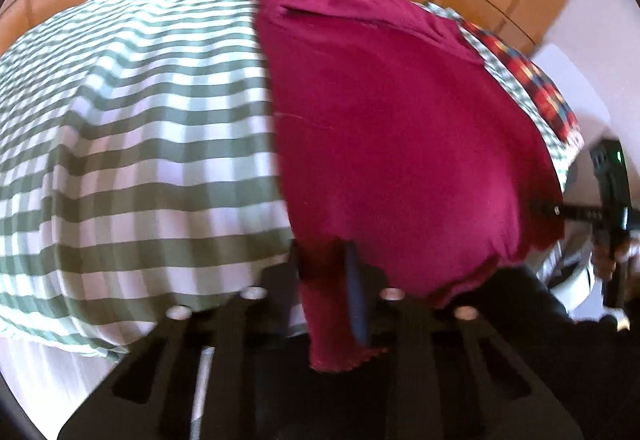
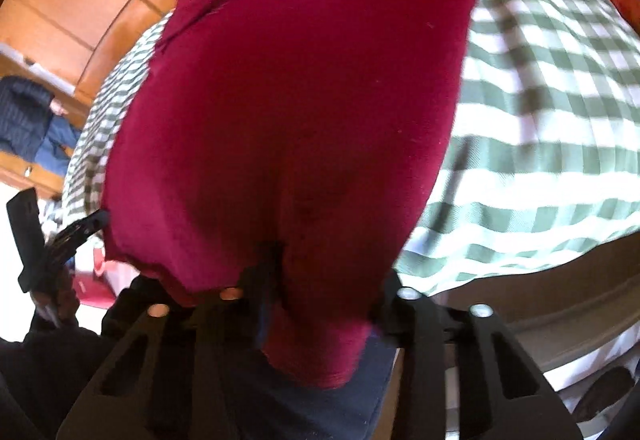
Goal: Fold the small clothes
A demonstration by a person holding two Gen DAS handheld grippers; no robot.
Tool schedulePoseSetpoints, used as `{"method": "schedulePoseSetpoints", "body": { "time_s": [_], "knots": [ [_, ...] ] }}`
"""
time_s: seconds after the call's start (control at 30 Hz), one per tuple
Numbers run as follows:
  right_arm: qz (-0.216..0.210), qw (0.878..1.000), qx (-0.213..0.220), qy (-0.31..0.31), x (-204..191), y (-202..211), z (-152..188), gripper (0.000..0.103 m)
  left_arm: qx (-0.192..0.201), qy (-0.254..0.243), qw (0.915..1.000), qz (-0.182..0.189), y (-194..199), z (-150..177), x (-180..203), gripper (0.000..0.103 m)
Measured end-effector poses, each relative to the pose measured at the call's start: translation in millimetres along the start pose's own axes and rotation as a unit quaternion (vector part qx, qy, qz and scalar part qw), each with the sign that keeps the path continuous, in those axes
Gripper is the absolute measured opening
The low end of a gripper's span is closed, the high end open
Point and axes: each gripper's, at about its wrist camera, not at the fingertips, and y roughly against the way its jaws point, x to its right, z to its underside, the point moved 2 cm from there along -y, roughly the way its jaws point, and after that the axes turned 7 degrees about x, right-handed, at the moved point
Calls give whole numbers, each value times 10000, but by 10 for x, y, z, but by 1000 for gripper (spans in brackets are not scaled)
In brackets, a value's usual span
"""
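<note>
Two grippers pinch near hem of crimson garment [image 1: 400, 144] on checked sheet [image 1: 140, 160].

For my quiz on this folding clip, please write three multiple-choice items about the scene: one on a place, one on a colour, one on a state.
1. What does the garment lie on?
A. checked cloth
B. bare floor
C. a chair

2. What colour is the garment?
A. yellow
B. dark red
C. white

3. How is the left hand-held gripper?
A. wide open, empty
B. shut on the garment's edge
C. resting on the wood

Key: 1 A, the green-and-white checked cloth spreads under it; 2 B, both views show dark red; 3 B, the fabric edge is pinched between its fingers.
</note>
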Motion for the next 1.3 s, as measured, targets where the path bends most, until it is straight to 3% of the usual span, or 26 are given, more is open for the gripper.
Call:
{"method": "schedulePoseSetpoints", "body": {
  "time_s": [0.07, 0.13, 0.37, 0.5, 0.77, 0.8, 0.83, 0.87, 0.9, 0.93, 1.0, 1.07, 1.23, 1.3],
  "knots": [
    [-99, 9999, 66, 109, -76, 79, -57, 24, 19, -147, 9999, 51, 28, -1, 41, 8],
    [-253, 9993, 234, 175, -164, 189, -171, 23, 103, 24, 9994, 344, 79, -97, 40, 8],
    [-772, 9916, 1037, -32, -215, 397, -729, 21, 868, 565, 9882, 1130, 319, -694, -54, 8],
    [-794, 9885, 1246, -328, -44, 252, -1139, 21, 1108, 676, 9850, 1133, 119, -1131, -129, 8],
    [-673, 9878, 1174, -770, 329, -106, -1702, 22, 824, 1397, 9839, 757, -607, -1791, -428, 14],
    [-734, 9867, 1159, -869, 361, -118, -1726, 28, 841, 1479, 9829, 707, -651, -1846, -461, 22],
    [-857, 9849, 1131, -989, 405, -110, -1740, 42, 887, 1657, 9806, 552, -695, -1906, -511, 33],
    [-1026, 9816, 1136, -1138, 446, -89, -1752, 54, 925, 1848, 9769, 548, -713, -1938, -572, 55],
    [-1153, 9767, 1284, -1280, 484, -9, -1738, 79, 1000, 2038, 9718, 633, -707, -1958, -645, 57],
    [-1184, 9732, 1456, -1327, 510, 72, -1732, 86, 1089, 2232, 9662, 688, -669, -1954, -725, 57],
    [-1337, 9670, 1690, -1360, 577, 257, -1699, 86, 1160, 2290, 9646, 598, -642, -1953, -797, 57],
    [-1270, 9656, 1824, -1351, 645, 408, -1622, 86, 1116, 2123, 9697, 469, -601, -1839, -813, 57],
    [-285, 9816, 1728, -760, 783, 546, -1243, 86, 887, 1271, 9875, 301, -594, -1451, -621, 57],
    [114, 9861, 1593, -457, 758, 467, -1139, 86, 795, 1041, 9909, 295, -635, -1353, -549, 57]
  ]
}}
